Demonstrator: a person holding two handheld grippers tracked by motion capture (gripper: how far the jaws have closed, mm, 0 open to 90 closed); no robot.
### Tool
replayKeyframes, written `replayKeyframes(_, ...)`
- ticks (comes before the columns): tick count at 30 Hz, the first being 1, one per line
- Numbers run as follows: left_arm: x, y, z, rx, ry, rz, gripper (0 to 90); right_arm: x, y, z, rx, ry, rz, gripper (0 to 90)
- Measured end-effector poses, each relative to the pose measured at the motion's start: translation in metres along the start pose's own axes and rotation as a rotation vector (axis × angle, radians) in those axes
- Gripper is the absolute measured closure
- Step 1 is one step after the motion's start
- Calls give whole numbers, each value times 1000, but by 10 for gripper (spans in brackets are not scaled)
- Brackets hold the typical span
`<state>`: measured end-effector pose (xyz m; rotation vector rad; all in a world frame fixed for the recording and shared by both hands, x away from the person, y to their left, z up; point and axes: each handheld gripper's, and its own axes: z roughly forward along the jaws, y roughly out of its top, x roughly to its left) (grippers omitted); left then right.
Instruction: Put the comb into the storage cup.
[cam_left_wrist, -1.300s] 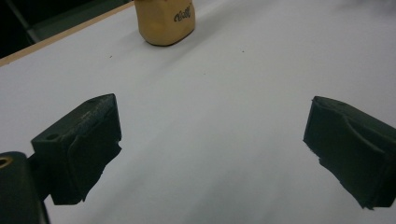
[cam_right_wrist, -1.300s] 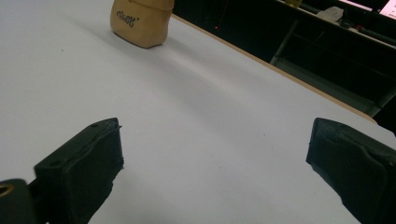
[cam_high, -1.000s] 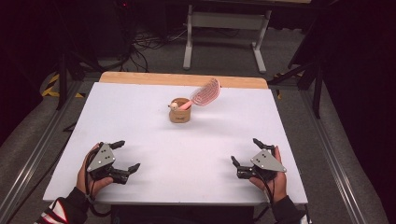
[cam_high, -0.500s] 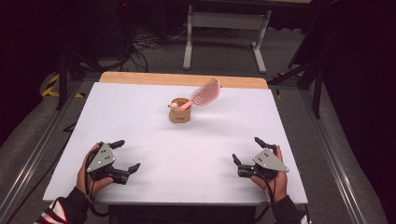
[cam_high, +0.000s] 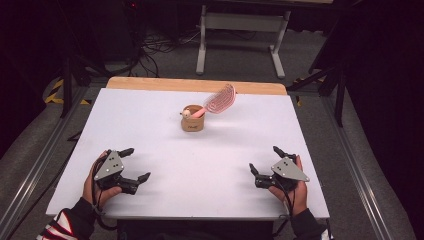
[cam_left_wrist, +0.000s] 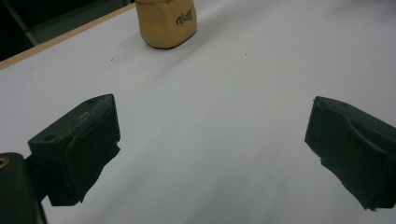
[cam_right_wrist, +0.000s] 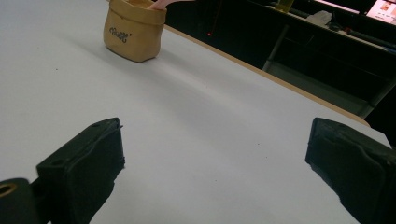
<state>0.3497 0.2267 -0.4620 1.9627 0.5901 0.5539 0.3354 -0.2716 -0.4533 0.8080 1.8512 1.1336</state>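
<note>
Both grippers wait at the near edge, the work not yet begun.

On the left, the left gripper (cam_high: 134, 164) rests low on the white table (cam_high: 150, 125), jaws spread wide and empty. Toward the far middle stands a small tan pouch (cam_high: 192, 123) with a pink brush (cam_high: 220, 99) leaning out of its mouth, well apart from both tools. On the right, the right gripper (cam_high: 264, 161) sits likewise released, holding nothing. This looks like the opening reach; next, one gripper must travel forward and line its jaws around the brush's handle or the pouch.
</note>
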Motion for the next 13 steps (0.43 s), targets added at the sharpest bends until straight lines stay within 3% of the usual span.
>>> replayKeyframes(13, -3, 2, -2, -10, 3, 3, 39, 1, 1, -1, -6, -33, 6, 51)
